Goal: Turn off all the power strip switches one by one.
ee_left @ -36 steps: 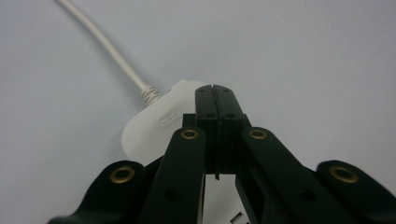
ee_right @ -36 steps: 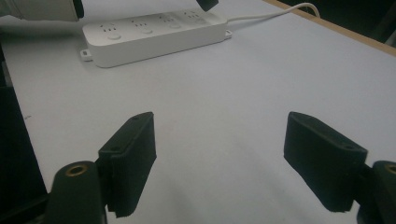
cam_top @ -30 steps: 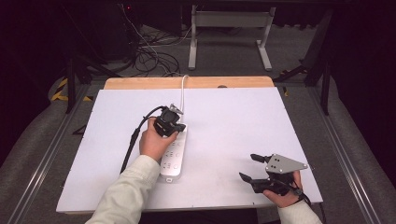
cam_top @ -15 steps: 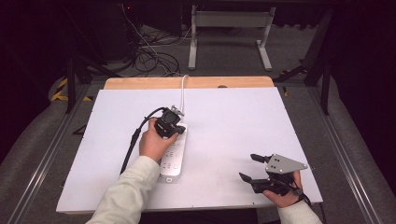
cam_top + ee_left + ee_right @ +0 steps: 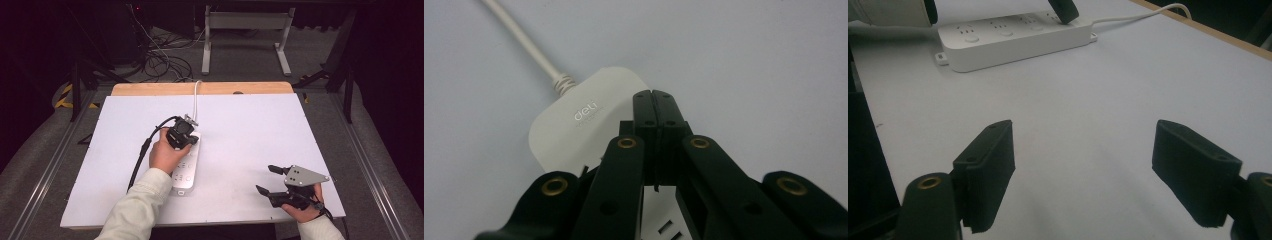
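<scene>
Nothing has shifted over the last second: the left gripper (image 5: 184,131), jaws pressed together, stays on the far end of the white plastic power strip (image 5: 186,162) left of centre on the white desk (image 5: 250,135). The right gripper (image 5: 272,181) waits near right, jaws apart, so whatever is being done to the strip looks paused.
</scene>
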### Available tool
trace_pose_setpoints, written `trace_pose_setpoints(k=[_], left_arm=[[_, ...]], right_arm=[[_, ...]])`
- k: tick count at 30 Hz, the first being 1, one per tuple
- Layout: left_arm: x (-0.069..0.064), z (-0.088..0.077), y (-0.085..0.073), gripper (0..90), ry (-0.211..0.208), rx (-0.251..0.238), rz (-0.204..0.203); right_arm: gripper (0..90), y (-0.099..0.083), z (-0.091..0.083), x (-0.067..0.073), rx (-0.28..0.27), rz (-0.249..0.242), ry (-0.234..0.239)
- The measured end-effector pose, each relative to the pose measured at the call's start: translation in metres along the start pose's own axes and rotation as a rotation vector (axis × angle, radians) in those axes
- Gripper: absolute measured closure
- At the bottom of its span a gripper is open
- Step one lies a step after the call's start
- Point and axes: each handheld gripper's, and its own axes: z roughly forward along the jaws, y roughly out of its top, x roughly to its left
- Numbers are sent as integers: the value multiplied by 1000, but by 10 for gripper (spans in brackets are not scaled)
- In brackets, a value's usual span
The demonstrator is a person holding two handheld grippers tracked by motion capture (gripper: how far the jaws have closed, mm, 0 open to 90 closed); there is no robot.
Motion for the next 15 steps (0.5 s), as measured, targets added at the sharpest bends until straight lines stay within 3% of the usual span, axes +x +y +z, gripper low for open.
trace_pose_setpoints(k=[4, 9, 15], left_arm=[[-2, 0, -1, 900, 9, -3, 2], [3, 0, -5, 900, -24, -31, -28], [2, 1, -4, 900, -20, -22, -35]], right_arm=[[259, 0, 0, 0, 0, 0, 1], [258, 0, 0, 0, 0, 0, 3], [258, 0, 1, 0, 0, -4, 5]])
